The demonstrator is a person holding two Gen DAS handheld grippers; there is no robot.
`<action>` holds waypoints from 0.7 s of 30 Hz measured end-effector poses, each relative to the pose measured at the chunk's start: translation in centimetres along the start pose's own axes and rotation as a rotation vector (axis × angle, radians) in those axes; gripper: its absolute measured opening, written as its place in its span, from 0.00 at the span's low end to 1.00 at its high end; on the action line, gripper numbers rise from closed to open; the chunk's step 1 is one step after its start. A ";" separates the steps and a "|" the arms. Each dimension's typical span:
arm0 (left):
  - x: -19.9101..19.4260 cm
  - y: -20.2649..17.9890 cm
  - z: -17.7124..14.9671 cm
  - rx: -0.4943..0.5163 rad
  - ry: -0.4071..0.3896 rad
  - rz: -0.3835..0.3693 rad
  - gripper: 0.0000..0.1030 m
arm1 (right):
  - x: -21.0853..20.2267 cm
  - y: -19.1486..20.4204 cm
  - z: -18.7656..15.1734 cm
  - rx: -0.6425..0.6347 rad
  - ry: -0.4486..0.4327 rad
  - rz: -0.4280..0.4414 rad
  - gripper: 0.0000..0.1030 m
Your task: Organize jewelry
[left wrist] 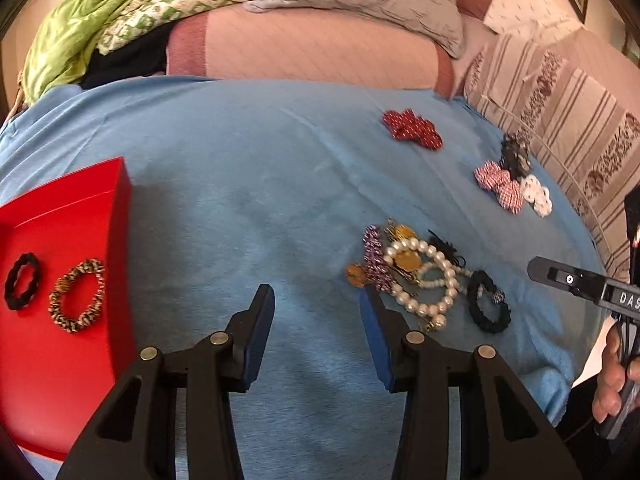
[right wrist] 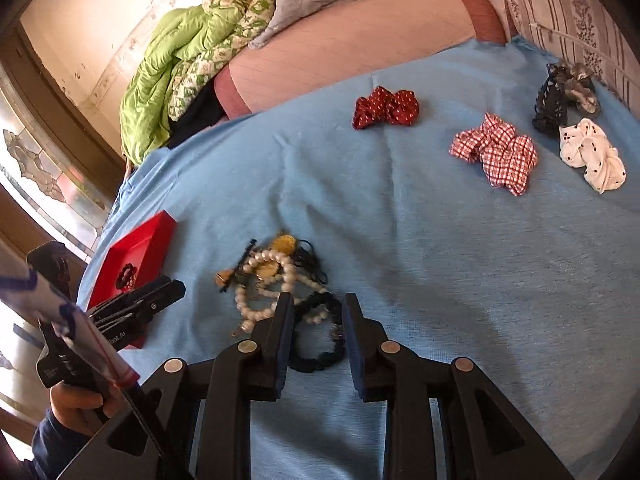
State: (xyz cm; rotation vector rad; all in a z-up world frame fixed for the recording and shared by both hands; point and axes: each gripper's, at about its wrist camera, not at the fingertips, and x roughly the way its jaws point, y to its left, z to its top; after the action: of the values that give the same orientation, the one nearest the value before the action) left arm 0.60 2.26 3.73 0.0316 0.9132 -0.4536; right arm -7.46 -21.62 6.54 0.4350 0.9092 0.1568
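A pile of jewelry lies on the blue cloth: a pearl bracelet [left wrist: 424, 276] [right wrist: 264, 280], a purple beaded piece [left wrist: 374, 258], gold earrings [left wrist: 406, 260] and a black beaded bracelet [left wrist: 488, 302] [right wrist: 320, 332]. A red tray [left wrist: 60, 344] [right wrist: 136, 256] holds a black bracelet [left wrist: 22, 280] and a black-and-white beaded bracelet [left wrist: 78, 300]. My left gripper [left wrist: 318, 312] is open and empty, between tray and pile. My right gripper [right wrist: 316, 320] is open, its fingers on either side of the black beaded bracelet, just above it.
Fabric scrunchies lie further back: red dotted [right wrist: 386, 112], red checked [right wrist: 496, 152], white dotted [right wrist: 592, 152], and a dark hair claw [right wrist: 560, 100]. Pillows and a green quilt [right wrist: 180, 64] are behind the cloth.
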 end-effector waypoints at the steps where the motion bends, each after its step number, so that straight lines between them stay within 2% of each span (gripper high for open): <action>1: 0.2 -0.3 -0.2 0.005 0.003 0.001 0.42 | 0.3 -0.1 0.1 0.007 0.014 0.011 0.26; 5: 0.9 -1.0 -0.3 0.009 0.011 0.006 0.42 | 1.7 0.0 -0.1 -0.024 0.079 -0.002 0.26; 11: 1.7 -1.4 0.5 -0.011 0.018 -0.015 0.42 | 4.0 0.2 -1.1 -0.069 0.168 -0.075 0.26; 12: 1.8 -1.4 0.6 -0.013 0.016 -0.019 0.42 | 4.0 0.4 -1.0 -0.084 0.166 -0.081 0.17; 13: 1.9 -1.6 0.8 -0.014 0.015 -0.022 0.42 | 4.0 0.8 -1.0 -0.111 0.159 -0.097 0.14; 15: 2.1 -1.7 1.1 -0.016 0.014 -0.029 0.42 | 3.7 1.2 -0.9 -0.136 0.137 -0.141 0.14; 20: 3.7 -2.9 1.7 0.004 0.031 -0.053 0.42 | 1.2 0.6 0.5 -0.067 0.008 -0.081 0.14; 21: 4.1 -3.4 1.8 0.018 0.036 -0.056 0.39 | 0.9 0.4 0.8 -0.050 -0.003 -0.068 0.14</action>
State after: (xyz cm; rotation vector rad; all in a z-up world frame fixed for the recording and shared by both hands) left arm 2.75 -2.72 2.24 0.0303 0.9473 -0.5145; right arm -6.25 -21.19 6.43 0.3577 0.9141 0.1161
